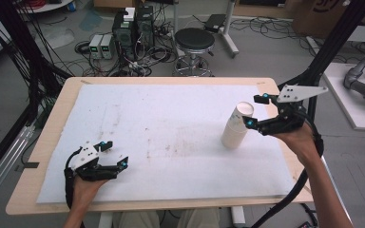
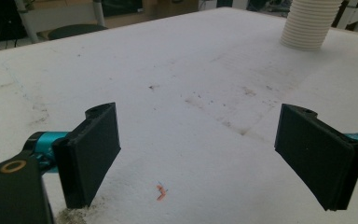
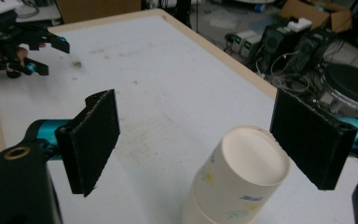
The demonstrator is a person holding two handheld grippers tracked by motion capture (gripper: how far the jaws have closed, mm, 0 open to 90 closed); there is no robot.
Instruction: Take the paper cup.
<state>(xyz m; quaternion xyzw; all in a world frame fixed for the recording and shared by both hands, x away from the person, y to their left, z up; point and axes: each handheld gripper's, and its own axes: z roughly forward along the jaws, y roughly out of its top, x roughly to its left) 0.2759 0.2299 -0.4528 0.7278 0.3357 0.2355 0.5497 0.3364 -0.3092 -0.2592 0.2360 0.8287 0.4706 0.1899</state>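
High view: left gripper [image 1: 115, 153] near the front edge, jaws spread over bare white mat [image 1: 171, 118]; farther right, right gripper [image 1: 258, 111] spread around the top of the upturned paper-cup stack [image 1: 236, 126], not gripping

Your left gripper [image 1: 116, 154] and right gripper [image 1: 255, 111] are black with teal joints, flat rectangular pads [image 2: 91, 151], brass-ringed screw holes, grey three-cornered plates and trailing black cables.

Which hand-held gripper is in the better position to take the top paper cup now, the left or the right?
Right. The right hand-held gripper is open beside the top of the cup stack; the left hand-held gripper is open far across the table.
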